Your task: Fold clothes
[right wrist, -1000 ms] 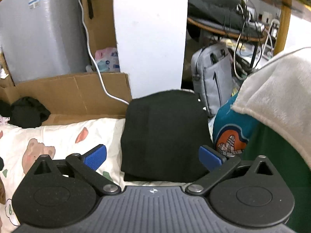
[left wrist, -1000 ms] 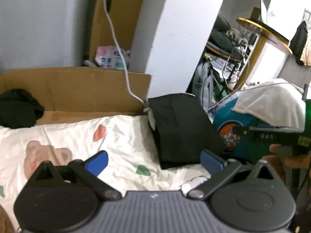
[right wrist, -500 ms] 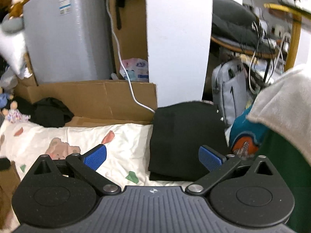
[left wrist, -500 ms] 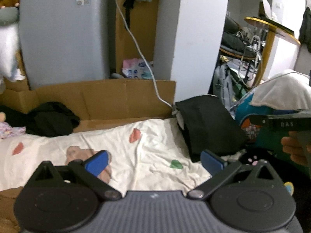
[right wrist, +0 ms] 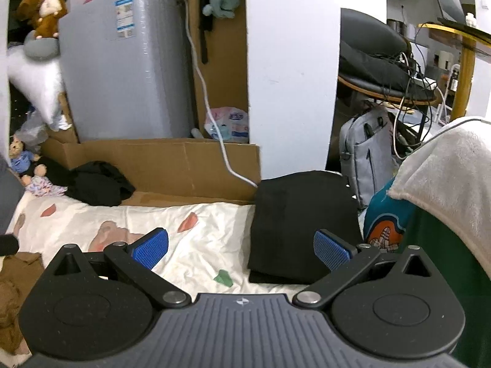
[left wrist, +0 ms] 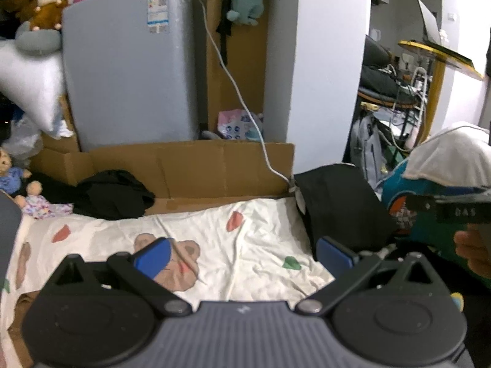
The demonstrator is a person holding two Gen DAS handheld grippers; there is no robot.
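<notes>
**Both grippers wide open above the bed, holding nothing**

Nearest you, your left gripper (left wrist: 242, 256) hangs with its blue-padded fingers spread wide and nothing between them. Your right gripper (right wrist: 241, 248) is spread just as wide and is also empty. At the right edge of the left wrist view, your hand (left wrist: 474, 254) holds the right tool's black handle.

Below both grippers lies a wrinkled cream bedsheet printed with bears and coloured shapes (left wrist: 245, 245). A crumpled brown garment (right wrist: 12, 288) sits at the sheet's near left edge. On the sheet's right side rests a neatly folded black garment (right wrist: 303, 217), ahead of the right gripper's right finger. To its right stands a green and teal heap topped by a white fleece blanket (right wrist: 451, 181).

Farther back, a loose pile of black clothes (left wrist: 113, 194) lies against a low brown cardboard wall (left wrist: 190, 165). Behind that stands a tall grey appliance (left wrist: 129, 67), with a white cable (left wrist: 242, 104) trailing down beside a white pillar (right wrist: 291, 70).
</notes>
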